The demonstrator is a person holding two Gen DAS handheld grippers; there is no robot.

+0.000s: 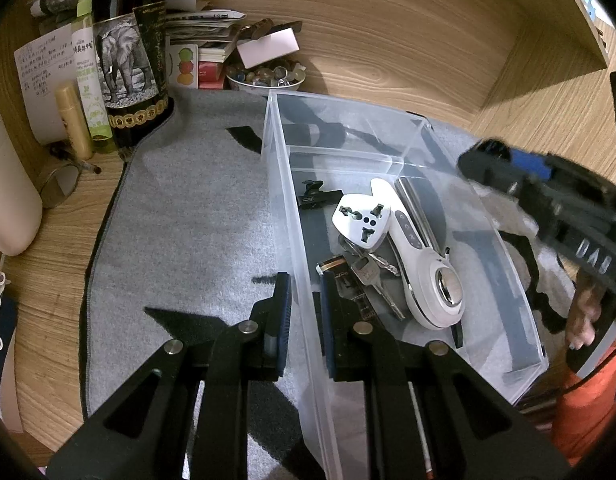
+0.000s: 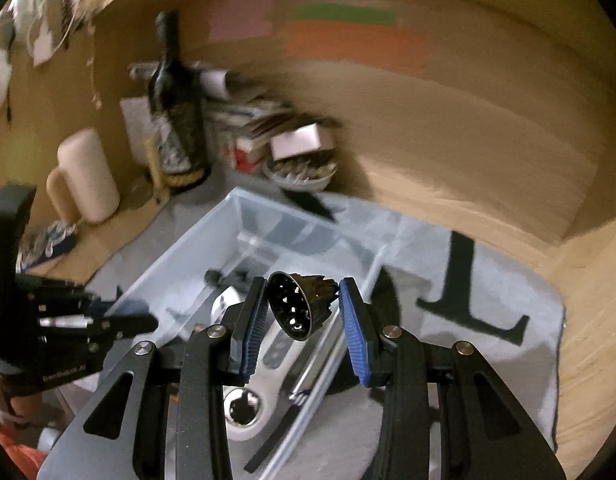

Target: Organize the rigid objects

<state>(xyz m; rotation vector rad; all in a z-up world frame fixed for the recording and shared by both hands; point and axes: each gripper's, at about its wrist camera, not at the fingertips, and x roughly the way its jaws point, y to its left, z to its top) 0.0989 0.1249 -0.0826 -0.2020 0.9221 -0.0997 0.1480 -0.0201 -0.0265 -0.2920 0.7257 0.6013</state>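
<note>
At the far left of my left tongs' view, on the wooden desk (image 1: 388, 40), stands a cream jug (image 1: 8, 200); beside it a pale tube (image 1: 74, 120), a green spray bottle (image 1: 88, 80) and a dark wine bottle (image 1: 128, 60) with an elephant on its label; next come a stack of papers and cards (image 1: 208, 36) and a small bowl of trinkets (image 1: 266, 76); a grey mat (image 1: 188, 208) with black shapes covers the desk in front of them.

My left tongs (image 1: 304, 300) are pinched narrow on the near left wall of the clear plastic bin (image 1: 408, 136), one finger outside and one inside; the bin rests on the mat; inside it lie a black clip (image 1: 318, 198), a white plug adapter (image 1: 362, 220), a bunch of keys (image 1: 372, 272), a small dark and gold piece (image 1: 342, 276) near my inner finger, and a long white handheld device (image 1: 424, 264) with a metal disc at its near end.

To the right, my right tongs (image 2: 303, 308) hang over the bin, blurred in the left view; in their own view the blue pads (image 2: 354, 332) sit partly closed around a dark hair claw clip (image 2: 296, 304), which is tilted and lifted clear of the bin's contents; the left pad touches it; I cannot tell whether the right pad does; beyond them the mat shows a black anchor-like shape (image 2: 464, 288).
</note>
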